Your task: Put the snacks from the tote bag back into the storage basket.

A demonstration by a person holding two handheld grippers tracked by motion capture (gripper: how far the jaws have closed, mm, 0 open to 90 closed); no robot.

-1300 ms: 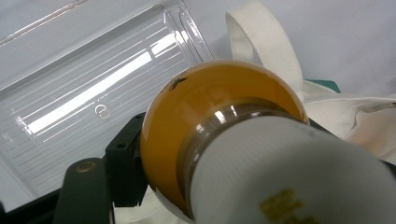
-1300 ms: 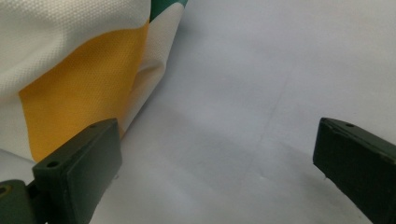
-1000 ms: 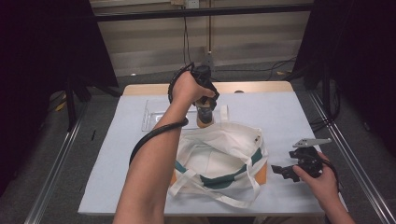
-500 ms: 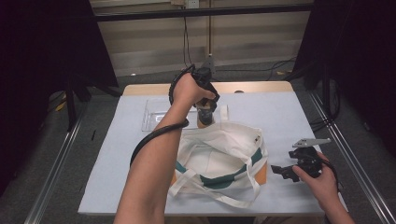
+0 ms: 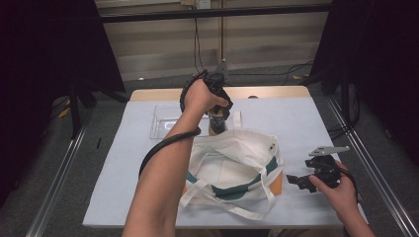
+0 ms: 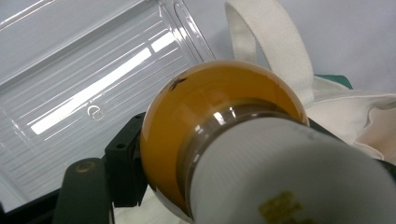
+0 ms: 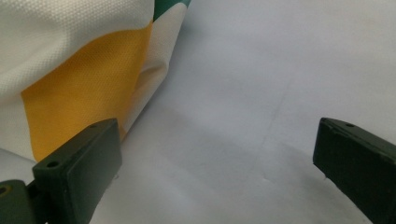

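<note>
Nothing moved; left gripper (image 5: pixel 218 114) clamps bottle (image 6: pixel 219 140) near table's (image 5: pixel 306 123) far edge, right gripper (image 5: pixel 302 181) open; lift straight over bag (image 5: pixel 237 163)

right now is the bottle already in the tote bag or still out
Still out. The left gripper holds the bottle just behind the tote bag, beside the clear tray.

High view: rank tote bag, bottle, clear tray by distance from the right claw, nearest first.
From the right claw:
1. Tote bag, just to its left at mid-table.
2. Bottle, beyond the bag's far edge, gripped by the left claw.
3. Clear tray, far-left, behind the left forearm.
</note>
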